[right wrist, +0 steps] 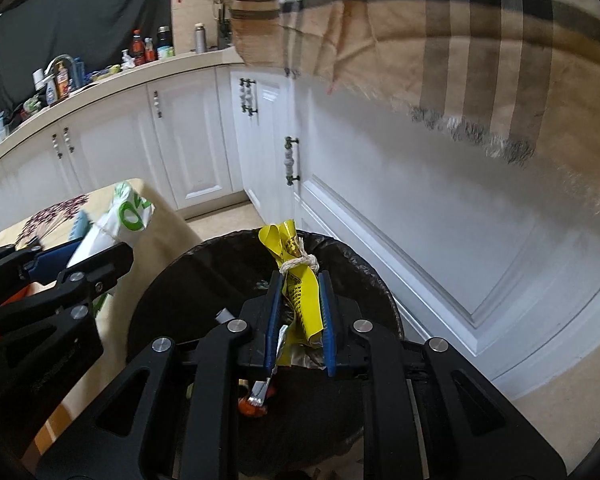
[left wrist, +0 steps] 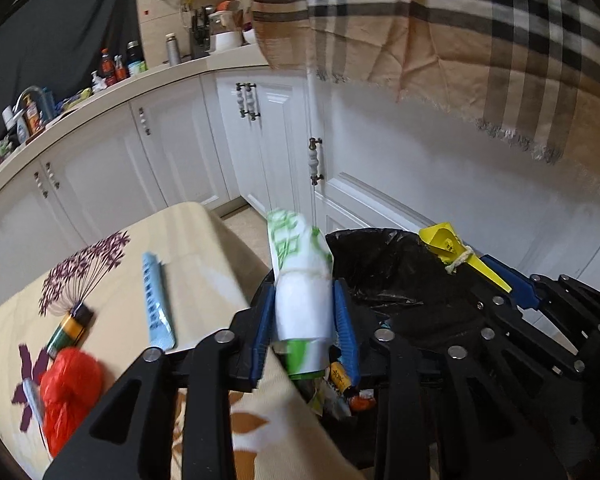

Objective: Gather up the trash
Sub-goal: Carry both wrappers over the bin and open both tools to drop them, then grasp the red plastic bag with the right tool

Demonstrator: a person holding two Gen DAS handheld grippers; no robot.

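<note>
My left gripper (left wrist: 304, 296) is shut on a white and green wrapper (left wrist: 300, 280) and holds it at the table's edge, beside the black-lined trash bin (left wrist: 380, 276). My right gripper (right wrist: 300, 284) is shut on a yellow wrapper tied with string (right wrist: 298, 280) and holds it above the bin (right wrist: 172, 292). The yellow wrapper also shows in the left wrist view (left wrist: 448, 244), and the white and green one in the right wrist view (right wrist: 120, 216). Trash lies at the bin's bottom (left wrist: 340, 392).
On the flowered tablecloth (left wrist: 204, 248) lie a blue tube (left wrist: 156, 304), a battery (left wrist: 70, 328) and a red plastic bag (left wrist: 68, 392). White cabinets (left wrist: 180, 148) stand behind. A plaid cloth (left wrist: 460, 40) hangs over the cabinet on the right.
</note>
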